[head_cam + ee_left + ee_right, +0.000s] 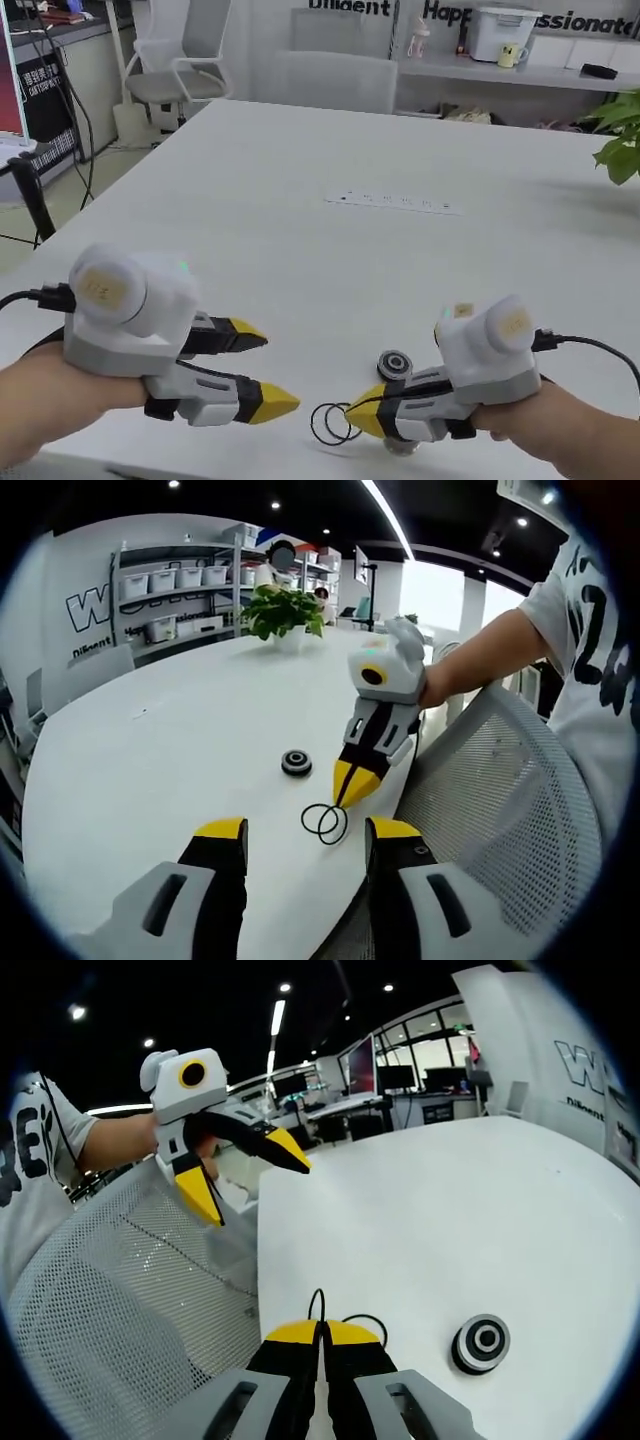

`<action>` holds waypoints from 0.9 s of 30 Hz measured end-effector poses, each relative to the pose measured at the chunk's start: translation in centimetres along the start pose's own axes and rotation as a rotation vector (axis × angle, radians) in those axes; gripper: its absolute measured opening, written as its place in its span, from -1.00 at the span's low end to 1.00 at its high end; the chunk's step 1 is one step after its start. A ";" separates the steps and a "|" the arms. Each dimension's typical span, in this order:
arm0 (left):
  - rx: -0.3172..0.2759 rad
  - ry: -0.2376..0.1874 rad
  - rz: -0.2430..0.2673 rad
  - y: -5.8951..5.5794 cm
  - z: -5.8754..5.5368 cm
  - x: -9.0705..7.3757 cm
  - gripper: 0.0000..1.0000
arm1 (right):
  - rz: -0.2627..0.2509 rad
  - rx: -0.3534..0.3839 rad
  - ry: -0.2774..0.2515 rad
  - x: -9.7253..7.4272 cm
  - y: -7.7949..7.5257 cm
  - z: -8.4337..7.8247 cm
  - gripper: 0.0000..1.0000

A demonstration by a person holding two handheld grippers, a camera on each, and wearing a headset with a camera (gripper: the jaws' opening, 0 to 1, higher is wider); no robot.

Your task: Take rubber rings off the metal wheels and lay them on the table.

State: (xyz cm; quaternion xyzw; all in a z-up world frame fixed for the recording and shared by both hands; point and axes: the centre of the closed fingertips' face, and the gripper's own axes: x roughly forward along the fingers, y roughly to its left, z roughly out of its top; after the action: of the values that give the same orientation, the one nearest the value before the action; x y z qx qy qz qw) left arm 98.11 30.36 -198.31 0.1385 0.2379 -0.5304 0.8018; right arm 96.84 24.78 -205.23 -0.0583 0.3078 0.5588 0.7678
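A white table [330, 160] runs through an office, with chairs [335, 80] at its far end. Shelves of white bins [160, 580] stand at the upper left of the left gripper view; what the bins hold cannot be told. At the lower left of the head view, the left gripper [268, 368] has its yellow-tipped jaws spread apart and holds nothing. At lower centre, a thin black rubber ring [333, 423] lies on the table in two overlapping loops. Its right end is pinched in the clenched jaws of the right gripper [362, 420]. Just above them the wheel [395, 365], a small dark-rimmed metal disc, lies flat on the table, apart from the ring.
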 end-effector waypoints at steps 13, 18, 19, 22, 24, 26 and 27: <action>-0.008 0.000 0.002 0.8 0.2 0.2 -0.10 | 0.023 -0.041 0.054 1.1 0.3 -0.5 -1.00; -0.012 0.004 0.006 1.0 0.1 0.2 -0.10 | 0.023 -0.054 0.067 1.4 0.1 -0.8 -1.00; -0.012 0.006 0.006 1.0 0.1 0.2 -0.10 | 0.022 -0.057 0.069 1.4 0.0 -0.8 -1.00; -0.013 0.008 0.007 1.1 0.0 0.2 -0.10 | 0.020 -0.068 0.075 1.5 -0.1 -0.9 -1.00; -0.014 0.009 0.008 1.2 0.0 0.2 -0.10 | 0.018 -0.073 0.078 1.6 -0.2 -0.9 -1.00; -0.015 0.011 0.008 1.4 0.0 0.3 -0.10 | 0.016 -0.076 0.080 1.6 -0.4 -1.0 -1.00; -0.015 0.012 0.008 1.5 0.0 0.3 -0.10 | 0.014 -0.076 0.080 1.6 -0.5 -1.0 -1.00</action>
State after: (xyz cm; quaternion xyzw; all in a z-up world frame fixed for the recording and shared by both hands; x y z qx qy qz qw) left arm 99.53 30.70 -198.56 0.1366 0.2459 -0.5246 0.8035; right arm 97.16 25.50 -207.04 -0.1078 0.3172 0.5727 0.7482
